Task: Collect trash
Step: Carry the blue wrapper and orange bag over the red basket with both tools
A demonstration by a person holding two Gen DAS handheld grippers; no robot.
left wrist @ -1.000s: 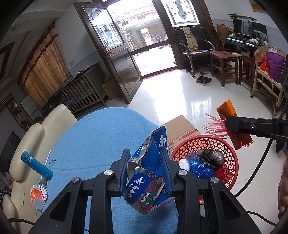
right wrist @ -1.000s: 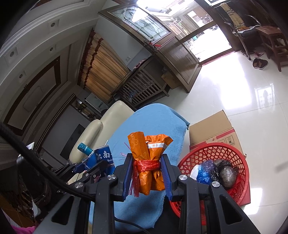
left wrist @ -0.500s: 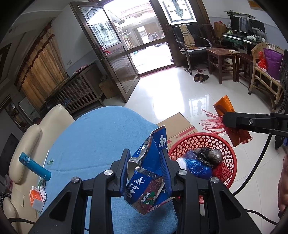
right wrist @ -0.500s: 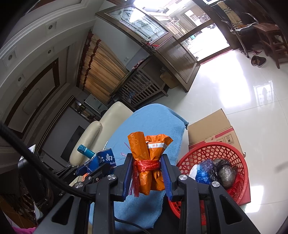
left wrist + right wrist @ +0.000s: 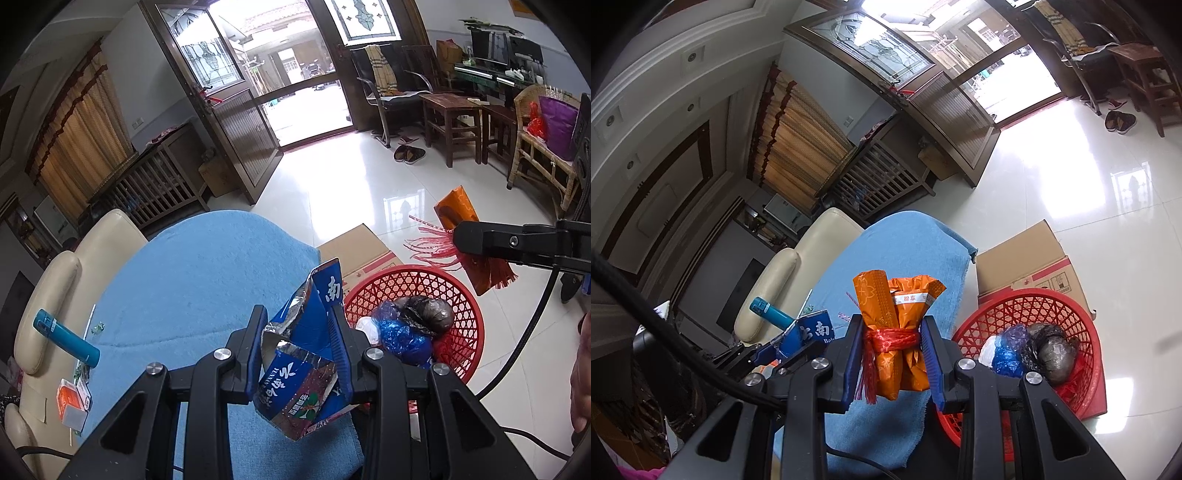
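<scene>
My left gripper [image 5: 298,343] is shut on a crumpled blue foil carton [image 5: 301,365], held above the blue towel's near edge, just left of the red basket [image 5: 436,284]. My right gripper [image 5: 891,350] is shut on an orange wrapper bundle [image 5: 897,325] tied with red string. In the left wrist view that bundle [image 5: 456,210] hangs above the basket's far right rim. The basket [image 5: 1067,306] holds a blue bag [image 5: 1006,354] and a dark foil lump [image 5: 1054,354]. The left gripper with its carton [image 5: 812,332] shows at the lower left of the right wrist view.
A blue towel [image 5: 207,280] covers the table. On a cream sofa [image 5: 48,288] lie a teal tube [image 5: 64,338] and a small orange box [image 5: 68,402]. A cardboard box [image 5: 356,251] sits behind the basket on the shiny tiled floor. A black cable [image 5: 524,339] runs at right.
The left gripper has drifted slightly, so the basket and the orange bundle sit a little lower and left in its view. Both grips are unchanged.
</scene>
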